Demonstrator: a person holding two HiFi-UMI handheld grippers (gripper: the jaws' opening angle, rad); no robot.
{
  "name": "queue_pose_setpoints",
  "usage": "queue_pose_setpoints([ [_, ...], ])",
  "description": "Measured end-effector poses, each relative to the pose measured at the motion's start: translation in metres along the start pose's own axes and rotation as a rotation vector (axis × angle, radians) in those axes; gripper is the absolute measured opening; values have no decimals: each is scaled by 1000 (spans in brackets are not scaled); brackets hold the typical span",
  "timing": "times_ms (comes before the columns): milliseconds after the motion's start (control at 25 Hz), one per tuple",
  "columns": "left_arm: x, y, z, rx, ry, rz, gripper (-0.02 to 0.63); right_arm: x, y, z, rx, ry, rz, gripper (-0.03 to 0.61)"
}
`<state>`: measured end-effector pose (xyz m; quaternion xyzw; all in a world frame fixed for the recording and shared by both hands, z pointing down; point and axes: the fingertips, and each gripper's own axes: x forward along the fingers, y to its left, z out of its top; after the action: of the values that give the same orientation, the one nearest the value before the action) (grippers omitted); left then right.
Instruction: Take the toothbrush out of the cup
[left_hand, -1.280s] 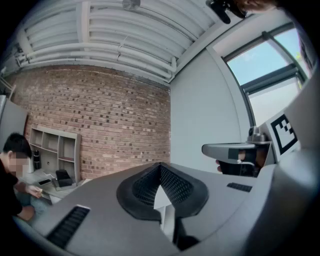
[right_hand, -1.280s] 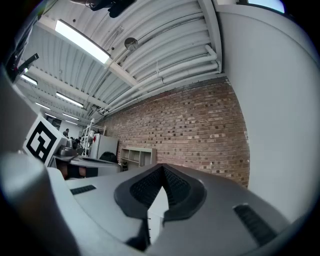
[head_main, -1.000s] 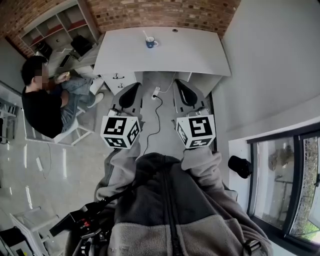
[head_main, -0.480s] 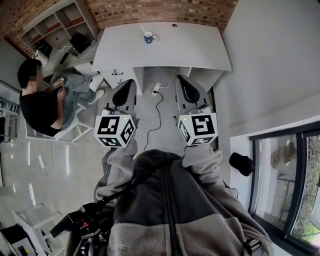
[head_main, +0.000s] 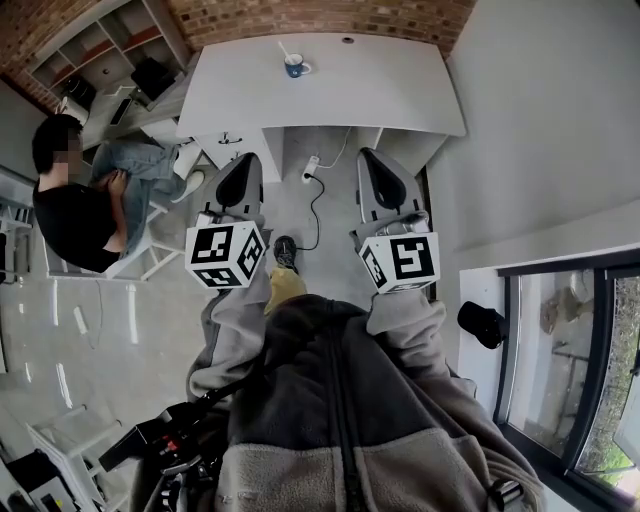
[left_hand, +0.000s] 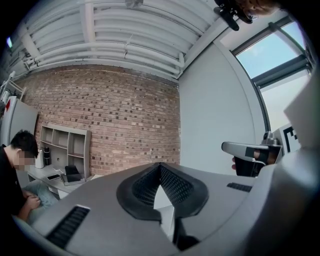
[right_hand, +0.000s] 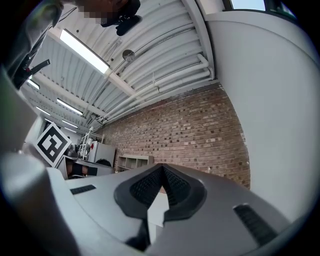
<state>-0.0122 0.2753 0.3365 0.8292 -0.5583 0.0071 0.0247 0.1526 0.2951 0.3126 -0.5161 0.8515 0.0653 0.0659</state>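
Observation:
A blue cup (head_main: 295, 67) stands near the far edge of a white desk (head_main: 390, 95), with a white toothbrush (head_main: 285, 51) leaning out of it to the left. Both grippers are held low over the floor, well short of the desk and far from the cup. My left gripper (head_main: 246, 162) points at the desk's front left, its jaws shut on nothing. My right gripper (head_main: 368, 157) points at the desk's front right, also shut and empty. In the left gripper view the left gripper (left_hand: 160, 166) has its tips meeting; in the right gripper view the right gripper (right_hand: 161, 168) looks the same. Neither view shows the cup.
A person in black (head_main: 70, 215) sits on a chair at the left. A shelf unit (head_main: 95, 45) stands against the brick wall. A power strip with a cable (head_main: 311, 187) lies on the floor under the desk. A window (head_main: 570, 380) runs along the right.
The desk and cup have slid up the head view. Both grippers moved forward and slightly apart. My shoe now shows on the floor between them.

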Motion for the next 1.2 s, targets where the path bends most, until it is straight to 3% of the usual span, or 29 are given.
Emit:
queue_pose_setpoints([
  [480,127,75,-8,-40,0,-49,3,125,-40,-41,-55,84,-40,0],
  [640,179,115,-19,-62,33,-72,3,189,-51,-71,-66,162,-45,0],
  [800,207,130,-26,-77,66,-81,3,215,-62,-94,-57,235,-49,0],
  [1000,272,186,-27,-106,92,-96,3,294,-78,-113,-49,277,-69,0],
  [1200,314,217,-54,-136,162,-110,3,344,-85,-141,-45,346,-68,0],
])
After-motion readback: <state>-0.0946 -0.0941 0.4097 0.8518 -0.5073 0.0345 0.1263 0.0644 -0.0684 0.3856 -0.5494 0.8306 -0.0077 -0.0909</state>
